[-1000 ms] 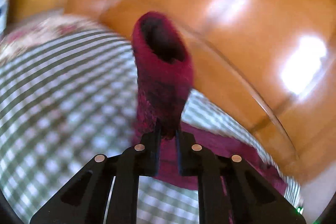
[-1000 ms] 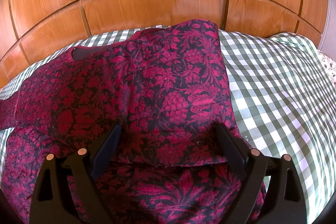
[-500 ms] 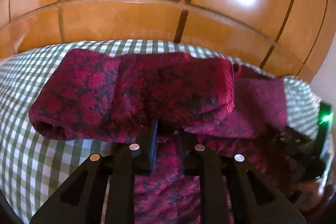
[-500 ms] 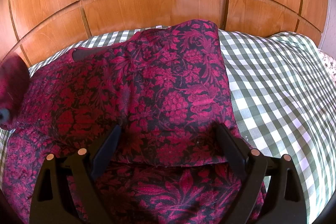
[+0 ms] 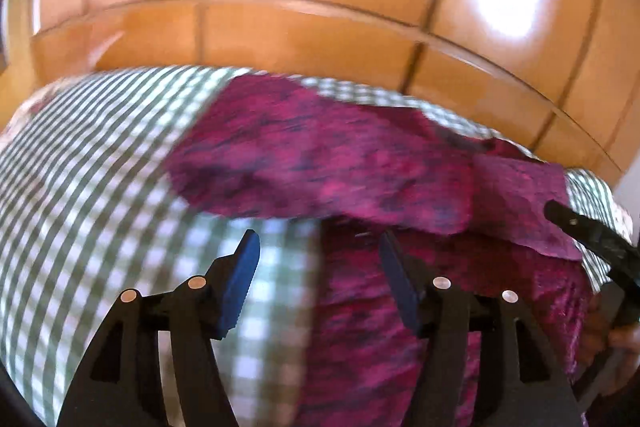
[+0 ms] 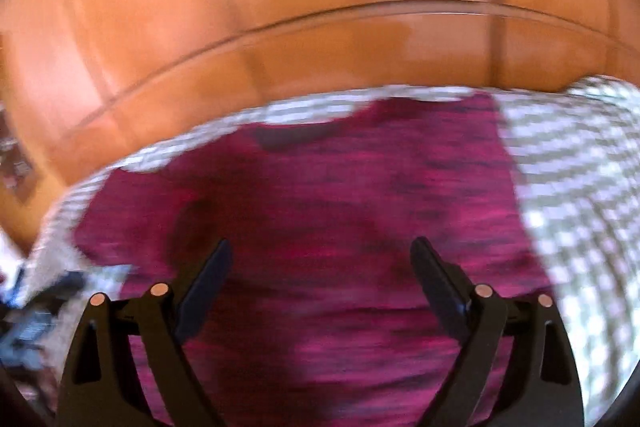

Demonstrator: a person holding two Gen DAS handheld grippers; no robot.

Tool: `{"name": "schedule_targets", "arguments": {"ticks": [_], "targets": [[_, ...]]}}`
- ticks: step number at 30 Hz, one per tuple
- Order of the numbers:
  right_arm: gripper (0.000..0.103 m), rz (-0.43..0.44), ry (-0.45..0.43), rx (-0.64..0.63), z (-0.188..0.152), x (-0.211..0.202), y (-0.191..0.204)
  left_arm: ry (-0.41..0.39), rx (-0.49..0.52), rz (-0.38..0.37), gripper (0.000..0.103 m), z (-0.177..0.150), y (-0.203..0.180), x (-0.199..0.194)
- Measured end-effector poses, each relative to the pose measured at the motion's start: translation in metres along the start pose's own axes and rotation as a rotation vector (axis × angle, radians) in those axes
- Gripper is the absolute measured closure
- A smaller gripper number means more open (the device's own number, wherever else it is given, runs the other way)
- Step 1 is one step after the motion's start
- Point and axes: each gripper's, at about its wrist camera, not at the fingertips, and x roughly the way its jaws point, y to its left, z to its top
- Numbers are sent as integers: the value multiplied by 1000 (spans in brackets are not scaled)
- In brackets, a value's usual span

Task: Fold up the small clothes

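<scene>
A green-and-white checked bed cover (image 5: 100, 187) spreads below glossy orange-brown wooden panels (image 5: 304, 27), which fill the upper part of both blurred views. A dark red patterned garment (image 5: 320, 163) lies on the cover, one part folded across the rest. The left gripper (image 5: 318, 253) hangs just above the garment's left edge, its fingers (image 5: 240, 279) spread and gripping nothing. The right gripper (image 6: 320, 259) hovers over the middle of the garment (image 6: 320, 195), fingers (image 6: 436, 279) spread wide and gripping nothing.
</scene>
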Motion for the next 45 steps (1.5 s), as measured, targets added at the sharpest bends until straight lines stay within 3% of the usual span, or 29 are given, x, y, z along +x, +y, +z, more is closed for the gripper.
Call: {"name": "schedule_targets", "arguments": {"ticks": [1,3,5,6,7,8,9,10,18,26,30,34,36,38,41,45], "targets": [[16,49,22,2,1,7,13,8,-21,8,35,-1,8,0],[21,147,96,29,3,31,37,19,-78,38,33,-3,27,2],[28,165,162,22,2,59,59,34,-117,53,33,-5,38,4],[38,147,182,14,3,71,67,41,-140,73,33,-5,45,6],[57,137,205,15,4,83,73,47,-155,83,33,-5,49,8],[68,114,221,15,8,92,77,56,-168,87,33,-5,53,11],[88,111,218,16,11,93,78,68,-183,91,33,-5,56,14],[93,118,207,24,17,90,78,73,-190,94,33,-5,58,16],[94,126,-84,-45,73,-8,69,88,-213,79,33,10,46,36],[95,19,-258,37,90,-75,-6,97,-177,118,30,26,16,61],[95,-102,-212,128,70,-69,-66,131,-169,155,30,26,10,74],[95,-174,-40,235,33,-24,-117,182,-194,182,30,15,14,86],[96,-175,7,300,13,-6,-138,178,-195,185,30,14,16,84],[95,-141,-7,353,4,-4,-150,182,-192,186,30,13,17,79],[90,-117,-22,367,1,-10,-151,120,-169,159,30,12,17,53],[64,-150,-59,360,3,-37,-154,-28,-48,102,30,22,3,12]]}}
